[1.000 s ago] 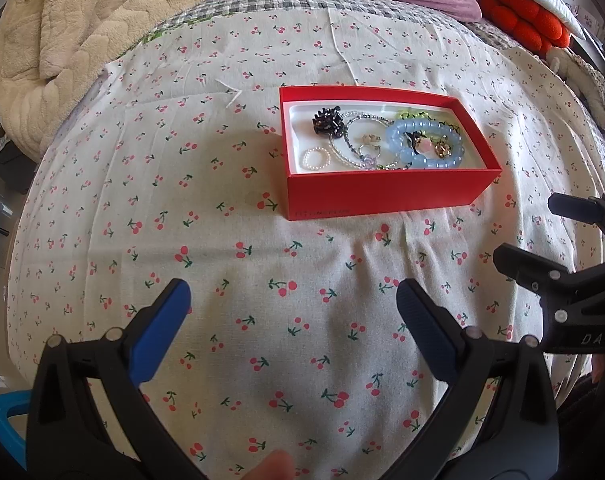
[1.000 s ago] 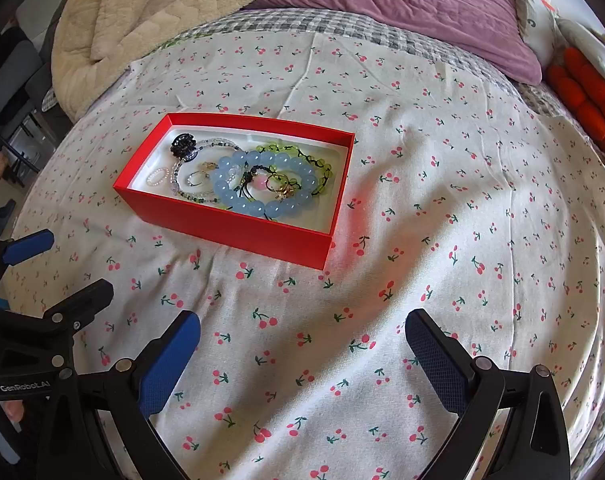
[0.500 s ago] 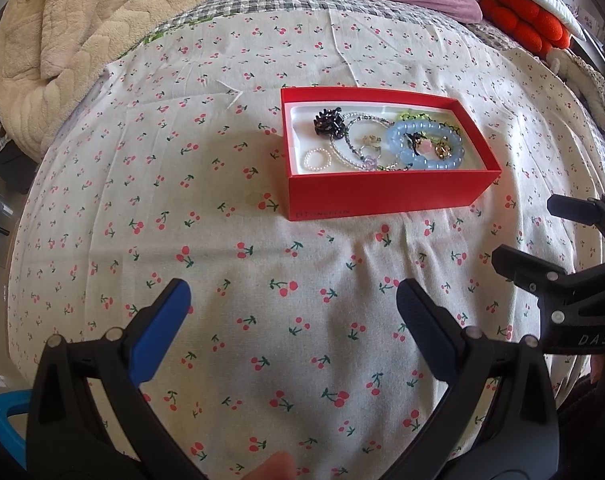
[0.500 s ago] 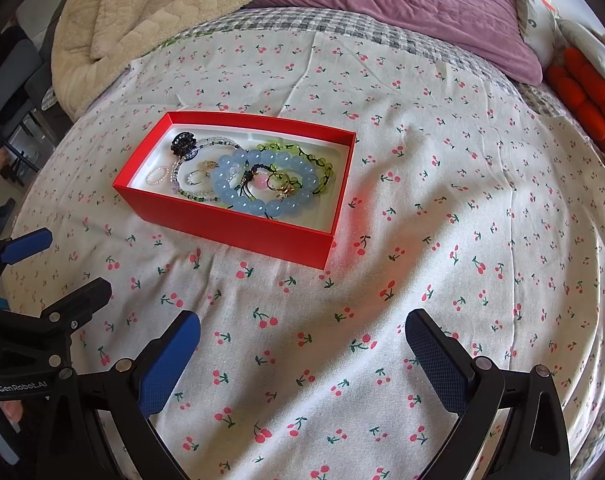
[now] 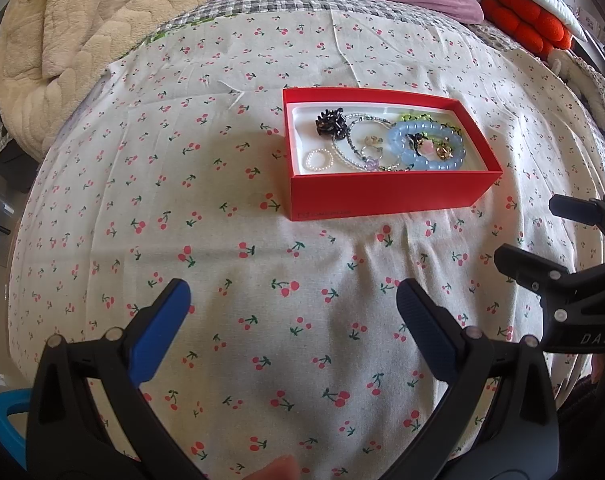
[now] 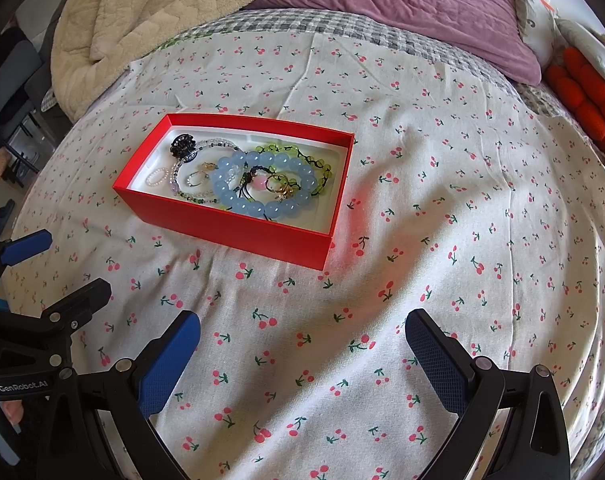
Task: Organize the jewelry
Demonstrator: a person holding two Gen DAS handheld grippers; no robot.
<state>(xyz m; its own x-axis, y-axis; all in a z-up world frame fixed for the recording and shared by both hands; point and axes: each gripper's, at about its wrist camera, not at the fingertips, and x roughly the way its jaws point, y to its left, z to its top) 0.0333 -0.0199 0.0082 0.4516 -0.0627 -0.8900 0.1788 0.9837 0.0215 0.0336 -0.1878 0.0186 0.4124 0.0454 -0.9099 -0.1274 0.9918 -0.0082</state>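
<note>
Left wrist view, red jewelry box (image 5: pixel 386 196) long axis left-right, left gripper (image 5: pixel 292 300) and right gripper (image 6: pixel 302 332) released

A jewelry box (image 6: pixel 238 232) sits on the bed (image 6: pixel 422 200), about midway across it. Inside, a hair claw (image 6: pixel 182 146) lies at the box's left end with a small pearl ring (image 6: pixel 157 177) just in front of it; a large beaded bracelet (image 6: pixel 262 184) fills the middle, and a knotted bead bracelet (image 6: pixel 302 160) lies behind it, toward the right end. Blankets (image 6: pixel 162 12) are heaped at the bed's far edge.
</note>
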